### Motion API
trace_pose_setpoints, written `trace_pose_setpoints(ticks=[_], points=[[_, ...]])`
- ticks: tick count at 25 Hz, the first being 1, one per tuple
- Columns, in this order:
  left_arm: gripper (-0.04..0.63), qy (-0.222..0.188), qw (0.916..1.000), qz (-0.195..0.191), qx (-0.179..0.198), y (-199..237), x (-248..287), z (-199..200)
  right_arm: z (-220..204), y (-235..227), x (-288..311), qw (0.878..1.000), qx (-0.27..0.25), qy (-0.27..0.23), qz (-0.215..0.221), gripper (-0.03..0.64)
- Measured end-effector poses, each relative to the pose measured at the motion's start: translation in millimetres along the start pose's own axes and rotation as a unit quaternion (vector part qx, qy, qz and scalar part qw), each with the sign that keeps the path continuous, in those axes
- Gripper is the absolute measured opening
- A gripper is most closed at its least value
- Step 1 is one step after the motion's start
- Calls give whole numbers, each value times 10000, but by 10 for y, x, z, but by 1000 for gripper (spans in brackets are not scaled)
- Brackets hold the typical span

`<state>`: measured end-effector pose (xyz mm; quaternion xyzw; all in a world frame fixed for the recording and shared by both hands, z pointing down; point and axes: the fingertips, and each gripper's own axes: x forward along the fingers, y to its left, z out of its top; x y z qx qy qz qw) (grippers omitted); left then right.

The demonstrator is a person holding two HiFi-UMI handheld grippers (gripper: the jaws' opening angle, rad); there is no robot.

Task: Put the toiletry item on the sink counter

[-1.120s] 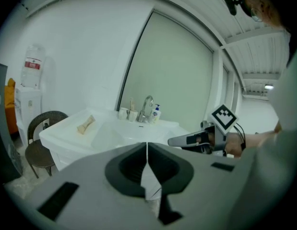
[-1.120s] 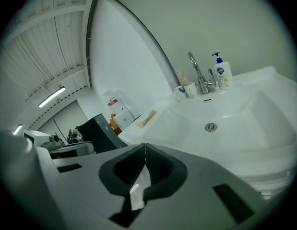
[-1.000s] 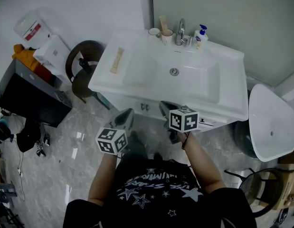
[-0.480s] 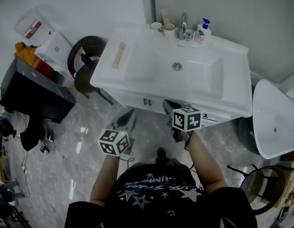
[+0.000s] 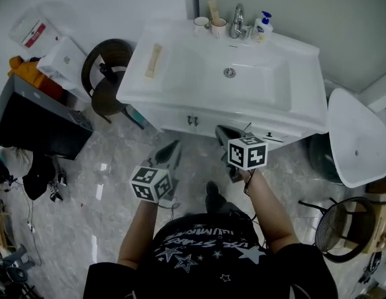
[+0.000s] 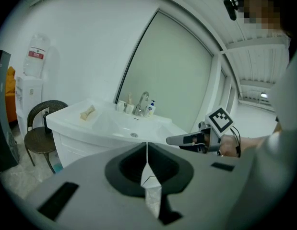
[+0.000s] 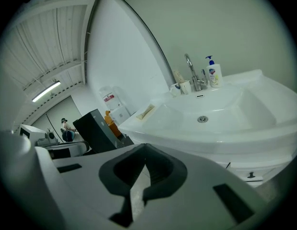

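Left gripper and right gripper both have their jaws pressed together, empty. The toiletry item lies on the sink counter, well ahead-left of the left gripper; a careless forward swing might knock it off

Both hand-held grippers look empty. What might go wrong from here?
The beige item lies close to the left edge of the sink counter; a careless nudge might push it off toward the chair.
The cups and pump bottle crowd the faucet; reaching there might topple one.
The left hand-held gripper and right hand-held gripper are shut; they must open before grasping.
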<state>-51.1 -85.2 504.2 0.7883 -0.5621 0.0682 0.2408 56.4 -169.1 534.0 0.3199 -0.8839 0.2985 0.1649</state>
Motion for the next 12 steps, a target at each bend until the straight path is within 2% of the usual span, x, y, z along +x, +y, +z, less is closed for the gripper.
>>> trace_pose_setpoints(ticks=[12], points=[[20, -25, 9996, -245, 98, -191, -662, -252, -417, 546, -454, 9995, -6, -158, -279, 15]])
